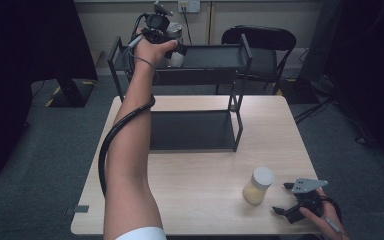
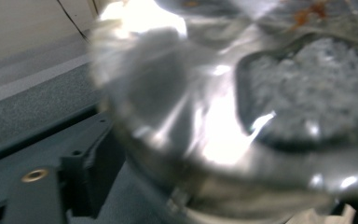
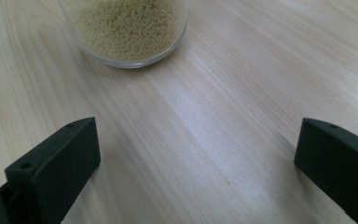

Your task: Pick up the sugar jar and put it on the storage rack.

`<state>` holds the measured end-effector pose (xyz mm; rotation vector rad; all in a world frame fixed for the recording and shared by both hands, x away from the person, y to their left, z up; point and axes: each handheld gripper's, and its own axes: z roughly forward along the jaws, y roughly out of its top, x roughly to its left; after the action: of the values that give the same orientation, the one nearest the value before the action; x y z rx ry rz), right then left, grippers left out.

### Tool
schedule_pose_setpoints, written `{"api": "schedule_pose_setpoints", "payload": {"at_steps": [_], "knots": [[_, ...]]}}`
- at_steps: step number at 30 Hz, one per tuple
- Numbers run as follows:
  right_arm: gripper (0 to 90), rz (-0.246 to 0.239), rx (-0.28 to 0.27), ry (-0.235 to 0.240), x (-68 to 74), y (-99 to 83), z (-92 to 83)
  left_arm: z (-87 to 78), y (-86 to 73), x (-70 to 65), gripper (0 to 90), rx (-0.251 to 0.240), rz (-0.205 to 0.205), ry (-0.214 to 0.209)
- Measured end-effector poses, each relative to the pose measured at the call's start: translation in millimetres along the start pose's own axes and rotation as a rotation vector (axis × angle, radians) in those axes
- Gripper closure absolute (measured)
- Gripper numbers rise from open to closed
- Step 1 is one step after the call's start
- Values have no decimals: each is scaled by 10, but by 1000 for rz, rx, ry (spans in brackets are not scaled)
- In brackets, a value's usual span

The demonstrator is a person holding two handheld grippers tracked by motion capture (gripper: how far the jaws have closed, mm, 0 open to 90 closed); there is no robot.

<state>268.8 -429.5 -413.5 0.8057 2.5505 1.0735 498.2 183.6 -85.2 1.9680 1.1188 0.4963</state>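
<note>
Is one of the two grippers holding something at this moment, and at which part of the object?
The left gripper holds a jar at the shelf's top level; which part cannot be told. The right gripper is open and holds nothing.

- black two-tier rack (image 1: pixel 240 65), top shelf up at the left gripper (image 1: pixel 172 42)
- clear jar (image 1: pixel 258 186) just ahead of the right gripper (image 1: pixel 282 197): white lid, pale yellow grains
- table (image 1: pixel 200 200) under the right gripper's black jaws is light wood, fine straight grain
- white sleeve (image 1: pixel 140 233) on the left arm
- grey carpet (image 1: pixel 40 150)

Left arm stretched far forward and raised, left tongs (image 1: pixel 172 47) gripping something, right tongs (image 1: pixel 283 198) low, jaws wide apart
</note>
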Motion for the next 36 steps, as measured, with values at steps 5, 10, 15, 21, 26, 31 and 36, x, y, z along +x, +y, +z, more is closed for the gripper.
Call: {"api": "schedule_pose_setpoints", "payload": {"at_steps": [5, 10, 15, 21, 26, 31, 36], "knots": [[0, 0, 0, 0, 0, 0, 0, -62, -33, -33, 82, -10, -8, 10], [0, 0, 0, 0, 0, 0, 0, -117, -117, -70, 55, -23, -11, 3], [0, 0, 0, 0, 0, 0, 0, -178, -220, -97, 33, -47, -24, -1], [0, 0, 0, 0, 0, 0, 0, -237, -364, -120, 9, -63, -31, -11], [0, 0, 0, 0, 0, 0, 0, -289, -471, -146, 12, -76, -37, -23], [0, 0, 0, 0, 1, 0, 0, -294, -570, -184, 14, -87, -30, -32], [0, -1, -1, 0, 0, -1, 0, -302, -666, -209, 15, -102, -23, -35]]}}
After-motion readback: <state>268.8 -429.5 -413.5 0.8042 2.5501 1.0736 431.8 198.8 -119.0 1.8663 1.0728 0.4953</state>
